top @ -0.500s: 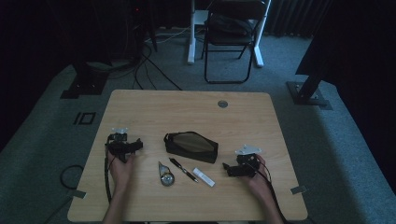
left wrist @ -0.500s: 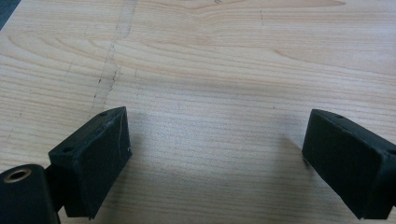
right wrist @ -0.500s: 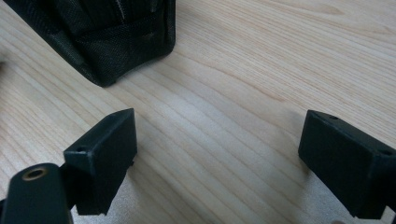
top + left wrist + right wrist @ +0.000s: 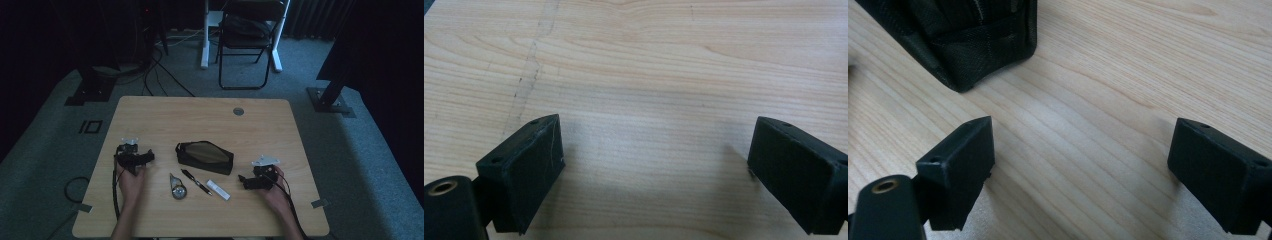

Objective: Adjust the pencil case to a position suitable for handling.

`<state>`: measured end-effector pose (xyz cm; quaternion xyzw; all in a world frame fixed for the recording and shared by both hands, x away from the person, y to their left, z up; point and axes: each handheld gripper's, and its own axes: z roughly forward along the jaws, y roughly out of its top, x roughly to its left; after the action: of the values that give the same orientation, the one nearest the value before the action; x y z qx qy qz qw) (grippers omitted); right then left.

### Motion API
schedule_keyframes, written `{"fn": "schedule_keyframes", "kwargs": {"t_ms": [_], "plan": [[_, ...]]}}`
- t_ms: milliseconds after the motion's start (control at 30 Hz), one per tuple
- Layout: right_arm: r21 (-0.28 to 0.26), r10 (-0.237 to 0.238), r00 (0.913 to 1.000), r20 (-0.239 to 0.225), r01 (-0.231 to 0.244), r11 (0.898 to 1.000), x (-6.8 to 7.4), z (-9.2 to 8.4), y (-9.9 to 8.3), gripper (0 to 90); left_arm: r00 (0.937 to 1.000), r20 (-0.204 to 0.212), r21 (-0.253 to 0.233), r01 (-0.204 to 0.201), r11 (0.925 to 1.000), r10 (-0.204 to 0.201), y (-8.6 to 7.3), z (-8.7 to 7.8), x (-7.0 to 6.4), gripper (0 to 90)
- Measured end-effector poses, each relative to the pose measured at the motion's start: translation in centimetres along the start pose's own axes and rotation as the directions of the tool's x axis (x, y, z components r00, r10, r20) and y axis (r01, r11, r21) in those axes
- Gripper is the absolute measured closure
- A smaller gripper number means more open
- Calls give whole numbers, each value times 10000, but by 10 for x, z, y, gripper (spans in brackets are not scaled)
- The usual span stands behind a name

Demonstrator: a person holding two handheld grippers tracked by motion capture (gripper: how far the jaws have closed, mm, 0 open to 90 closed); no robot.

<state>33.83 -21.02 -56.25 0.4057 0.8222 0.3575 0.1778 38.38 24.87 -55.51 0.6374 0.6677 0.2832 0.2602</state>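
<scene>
1. The light wooden table (image 4: 165,112) carries a black fabric pencil pouch (image 4: 204,157) near its middle, lying on its side with its mouth open.
2. Just in front of the pouch, toward the person, three small things lie in a row: a silver, cone-shaped metal piece (image 4: 176,187) at the left, a black pen (image 4: 196,181) lying slantwise in the middle, and a small white oblong eraser-like block (image 4: 218,190) at the right. They lie close together; whether they touch cannot be told.
3. The left gripper (image 4: 654,165) rests at the left side of the table, well apart from the pouch. Its jaws stand wide and released, with bare wood between them.
4. The right gripper (image 4: 1080,170) sits at the right side, near the pouch's right end and the white block. Its jaws are spread wide and grasp nothing; wood grain shows between them.
5. In the right gripper view, a corner of the pouch lies beyond the left jaw, apart from it.
6. A black folding chair (image 4: 248,37) stands on the grey carpet beyond the table.
</scene>
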Motion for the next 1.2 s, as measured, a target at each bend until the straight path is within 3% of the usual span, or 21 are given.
{"fn": "schedule_keyframes", "kwargs": {"t_ms": [267, 500, 733, 1200], "plan": [[-128, 56, 10000, -41, -56, 9999, 1, -5, 0, 259, 9998, 133, 2, -163, 9999, 163, -1, -1, -1, 77], [-802, 92, 9999, -106, -100, 9967, 5, -17, 6, 353, 9994, 235, -2, -273, 9996, 273, -4, -3, -3, 77], [-1274, -12, 10000, -96, -1, 9919, 12, -24, 15, 373, 9993, 241, -1, -280, 9996, 280, -4, -4, -3, 77], [-1545, -465, 9989, 0, 459, 9869, 20, -24, 39, 385, 9990, 303, -6, -319, 9995, 319, -5, -5, -4, 78]]}}
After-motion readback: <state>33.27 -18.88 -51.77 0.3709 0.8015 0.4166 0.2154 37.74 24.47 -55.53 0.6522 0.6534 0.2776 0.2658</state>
